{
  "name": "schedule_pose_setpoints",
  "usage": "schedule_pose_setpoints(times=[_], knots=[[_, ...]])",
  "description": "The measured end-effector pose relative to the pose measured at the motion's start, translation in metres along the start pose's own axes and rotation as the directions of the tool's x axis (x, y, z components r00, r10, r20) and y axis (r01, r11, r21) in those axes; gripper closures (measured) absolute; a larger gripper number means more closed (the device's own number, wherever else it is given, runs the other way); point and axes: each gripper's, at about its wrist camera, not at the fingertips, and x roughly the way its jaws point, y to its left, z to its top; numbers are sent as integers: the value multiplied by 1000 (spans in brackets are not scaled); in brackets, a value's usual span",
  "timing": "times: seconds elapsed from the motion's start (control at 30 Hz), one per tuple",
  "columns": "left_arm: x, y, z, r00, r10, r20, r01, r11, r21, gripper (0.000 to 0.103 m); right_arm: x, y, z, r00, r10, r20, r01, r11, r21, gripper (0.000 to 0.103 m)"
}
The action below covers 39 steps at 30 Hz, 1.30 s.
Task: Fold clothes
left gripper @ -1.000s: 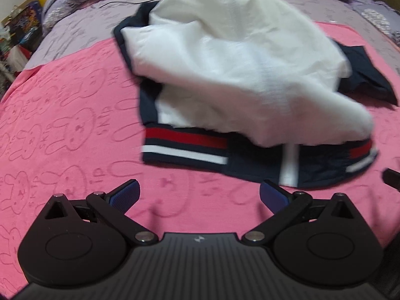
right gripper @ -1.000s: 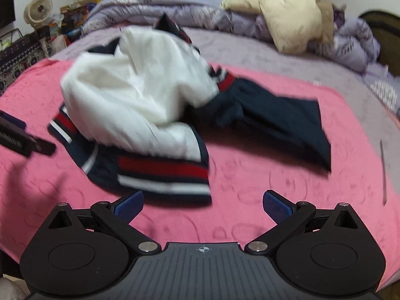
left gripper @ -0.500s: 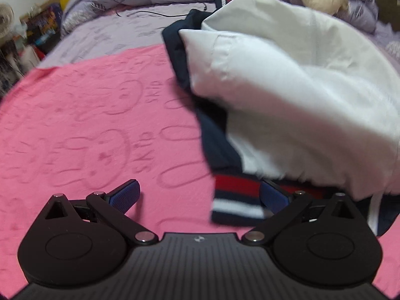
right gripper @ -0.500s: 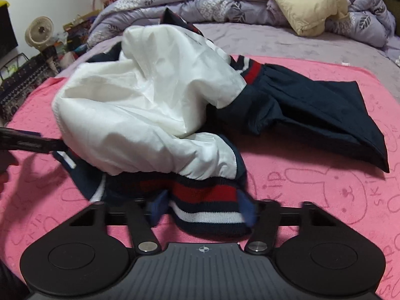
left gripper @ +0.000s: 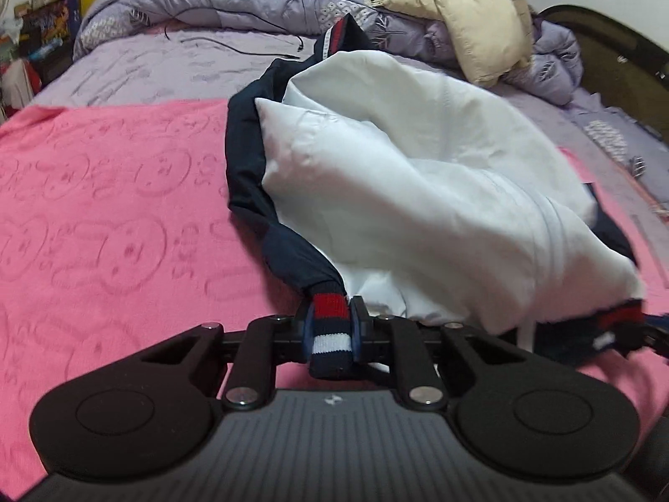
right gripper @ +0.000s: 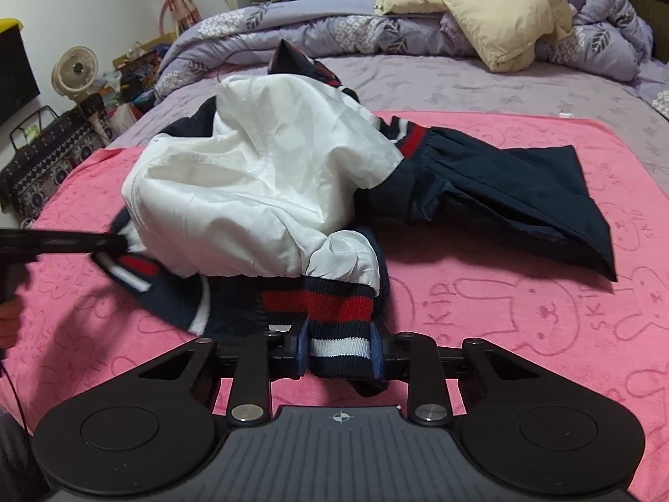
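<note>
Pink towel (right gripper: 522, 313) on the bed is embossed with rabbit figures and the word "SKiP". No readable label on the jacket (right gripper: 259, 192). The jacket lies heaped on the towel, white lining outward, navy sleeve (right gripper: 522, 192) trailing to the right in the right wrist view; striped hem faces the cameras, long axis roughly across the bed. Left gripper (left gripper: 330, 330) is clamped narrow on one hem corner. Right gripper (right gripper: 339, 347) is closing, the other hem corner between its pads, pressed.
</note>
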Motion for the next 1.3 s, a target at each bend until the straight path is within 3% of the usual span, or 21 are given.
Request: schedule_pose_setpoints(times=[0.1,0.2,0.33,0.43,0.47,0.5,0.57,0.63,0.67,0.73,0.8,0.87,0.93,1.0,1.03,1.07,1.1,1.17,1.23,1.3], knots=[[-14,-1,-11,1000,-21,-17,21,999,30,84,-4,-7,-3,1000,-5,-30,6,1000,31,74],[-21,-7,-26,998,-6,-66,11,997,75,84,-6,-13,-5,994,-2,-114,6,1000,31,70],[-29,-12,-44,991,50,-124,-35,991,126,80,-4,-13,-12,966,-61,-251,57,998,-27,65],[-59,-11,-42,995,90,-41,-84,987,135,78,-12,-13,-13,956,-107,-273,89,993,-75,62],[-70,-10,-37,994,106,5,-106,985,139,75,-18,-15,-9,961,-111,-254,96,993,-73,56],[-80,-10,-30,992,121,43,-126,981,145,71,-25,-17,-3,970,-109,-218,99,993,-59,51],[-88,-12,-17,986,139,87,-152,974,165,49,-35,-17,11,986,-103,-134,97,994,-52,35],[-86,-20,-7,983,149,108,-168,967,194,36,-26,-5,20,989,-109,-105,96,988,-118,24],[-81,-25,-6,982,156,106,-175,963,205,21,-17,5,22,986,-124,-108,105,981,-164,23],[-64,-29,-10,980,174,92,-191,956,223,7,0,16,19,980,-169,-107,145,969,-200,23],[-43,-29,-19,974,221,42,-225,949,221,7,13,22,13,975,-196,-106,172,964,-204,23],[-20,-23,-28,970,239,-46,-227,957,180,8,14,17,6,984,-142,-109,124,980,-156,23],[0,-15,-36,973,199,-118,-187,977,106,9,14,10,2,987,-114,-113,102,989,-108,23],[10,-10,-39,981,152,-122,-151,988,15,14,12,1,1,990,-95,-106,90,995,-51,24],[13,-8,-40,985,134,-111,-138,990,-25,22,13,-4,2,991,-75,-108,74,997,-10,29],[14,-9,-38,987,127,-94,-132,990,-45,36,15,-7,3,991,-47,-127,52,998,31,46],[13,-10,-37,990,113,-89,-118,992,-51,43,18,-9,4,988,-16,-152,27,997,70,53],[6,-14,-32,991,100,-87,-105,993,-52,73,19,0,5,985,-43,-166,51,998,42,64],[-9,-14,-30,994,97,-54,-99,994,-47,81,14,14,6,983,-61,-173,56,998,-34,75],[-30,-10,-29,995,99,-24,-100,994,-41,82,5,21,6,978,-32,-206,21,998,-56,76]])
